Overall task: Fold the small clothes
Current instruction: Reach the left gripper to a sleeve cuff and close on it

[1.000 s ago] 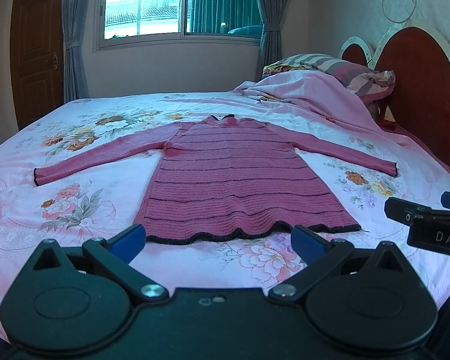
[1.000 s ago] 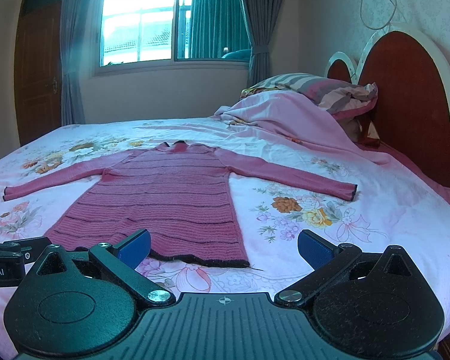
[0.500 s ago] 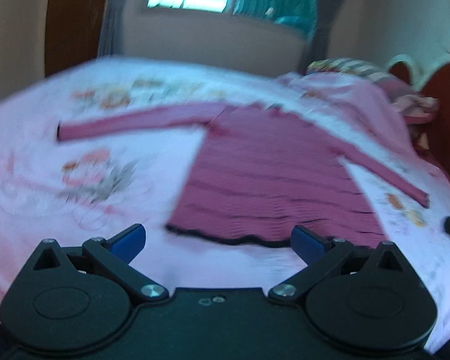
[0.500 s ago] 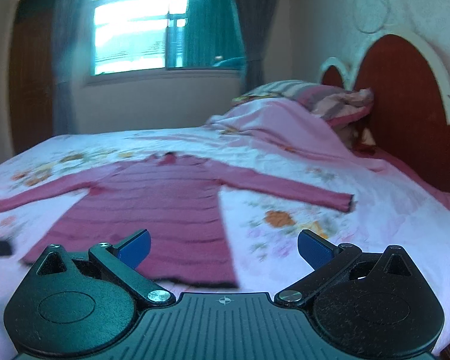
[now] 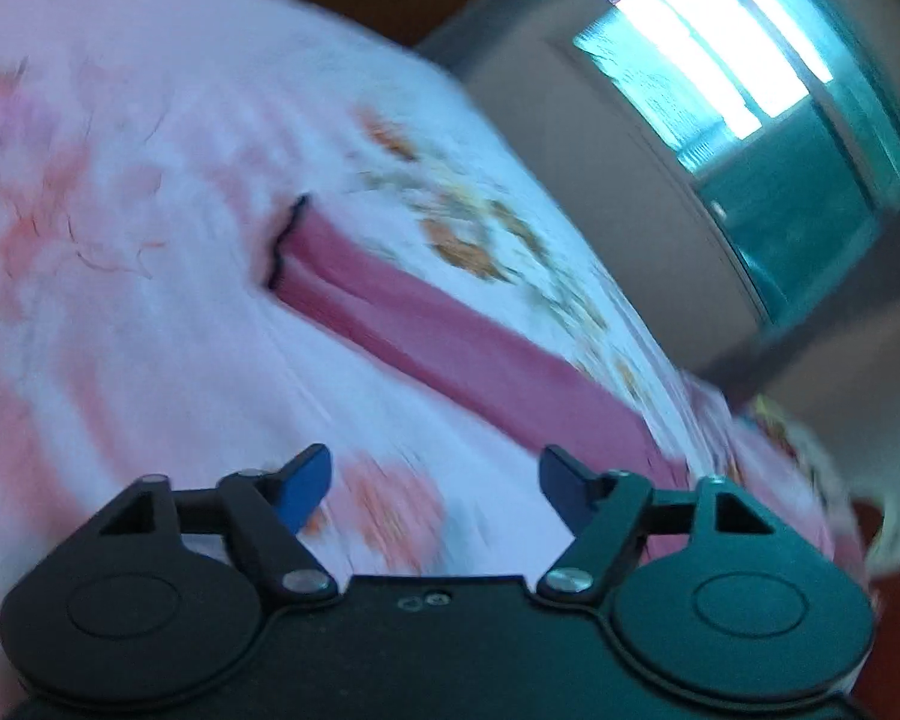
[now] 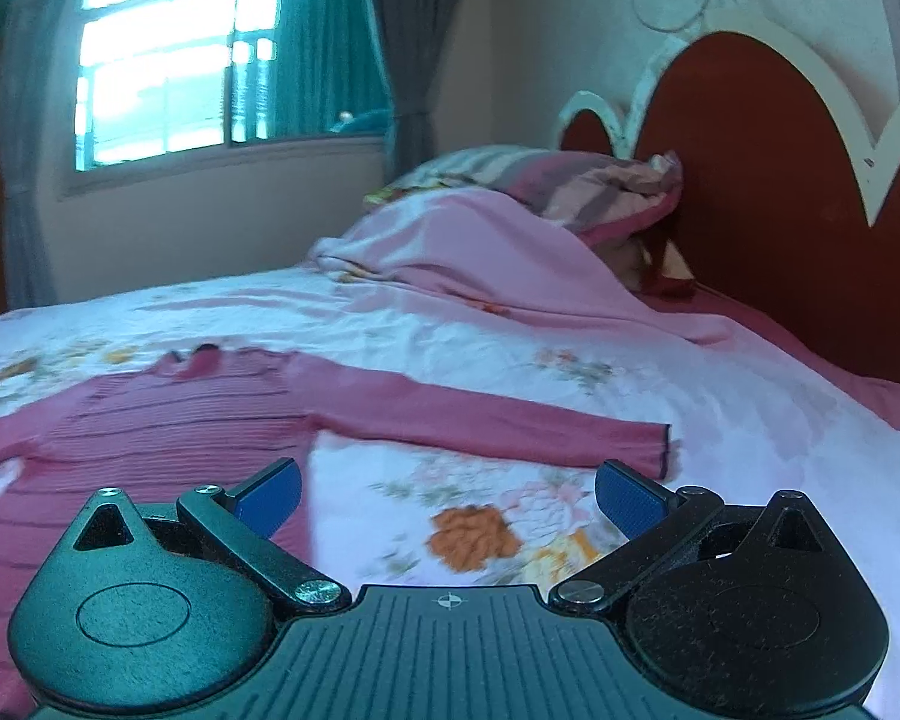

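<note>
Left tongs [image 5: 435,483] closing, nothing between; sleeve cuff [image 5: 285,240] ahead on bed [image 5: 150,330]. Right tongs [image 6: 447,495] apart, empty, pink sweater [image 6: 168,420] ahead left, other sleeve [image 6: 510,420] just ahead.

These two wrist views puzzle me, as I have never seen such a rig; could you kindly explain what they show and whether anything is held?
A person holds a two-finger claw in each hand, with a wide-angle camera on each looking along the fingers. The tilted, blurred view belongs to the left claw: its jaws are closing, with only floral bedsheet between them, near one sleeve of a pink knitted dress. The right claw is open and empty, facing the other sleeve. The dress lies spread flat on the bed. Nothing is held.
</note>
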The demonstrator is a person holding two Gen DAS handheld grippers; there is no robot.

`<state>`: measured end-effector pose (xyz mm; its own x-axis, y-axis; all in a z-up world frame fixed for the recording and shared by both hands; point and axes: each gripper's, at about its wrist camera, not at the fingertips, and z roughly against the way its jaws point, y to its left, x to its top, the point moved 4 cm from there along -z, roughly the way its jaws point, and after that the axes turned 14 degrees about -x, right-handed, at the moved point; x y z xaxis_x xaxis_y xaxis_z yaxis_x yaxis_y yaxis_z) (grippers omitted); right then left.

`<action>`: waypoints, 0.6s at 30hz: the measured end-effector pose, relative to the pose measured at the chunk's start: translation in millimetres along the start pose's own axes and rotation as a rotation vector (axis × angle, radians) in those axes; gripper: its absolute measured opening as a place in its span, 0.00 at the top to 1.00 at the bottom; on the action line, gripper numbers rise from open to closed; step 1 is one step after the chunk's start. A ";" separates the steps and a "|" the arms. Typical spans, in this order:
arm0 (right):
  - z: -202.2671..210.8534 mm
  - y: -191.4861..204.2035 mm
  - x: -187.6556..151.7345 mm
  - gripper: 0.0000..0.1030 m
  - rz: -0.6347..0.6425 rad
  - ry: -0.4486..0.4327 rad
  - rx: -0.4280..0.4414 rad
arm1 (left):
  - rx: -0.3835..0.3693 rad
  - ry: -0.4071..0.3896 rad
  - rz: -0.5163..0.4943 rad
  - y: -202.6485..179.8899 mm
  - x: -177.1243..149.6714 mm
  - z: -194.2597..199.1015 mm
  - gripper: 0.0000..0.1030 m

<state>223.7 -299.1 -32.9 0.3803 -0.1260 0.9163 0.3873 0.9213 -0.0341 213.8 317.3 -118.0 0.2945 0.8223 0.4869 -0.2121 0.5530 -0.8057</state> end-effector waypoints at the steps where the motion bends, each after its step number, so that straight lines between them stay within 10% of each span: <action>1: -8.1 -1.0 -0.1 0.00 0.002 0.007 -0.017 | -0.021 -0.010 0.061 12.0 7.5 -10.8 0.44; 9: -64.3 -5.5 -10.5 0.00 -0.001 0.074 -0.105 | -0.122 -0.136 0.358 75.8 34.9 -53.8 0.94; 18: -92.2 -8.5 -17.2 0.00 -0.033 0.098 -0.125 | -0.251 -0.209 0.372 74.4 42.7 -61.4 0.72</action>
<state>291.2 -338.7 -85.2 0.4433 -0.1967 0.8745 0.5004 0.8638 -0.0593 267.8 385.4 -177.9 0.0424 0.9814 0.1872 -0.0287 0.1885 -0.9817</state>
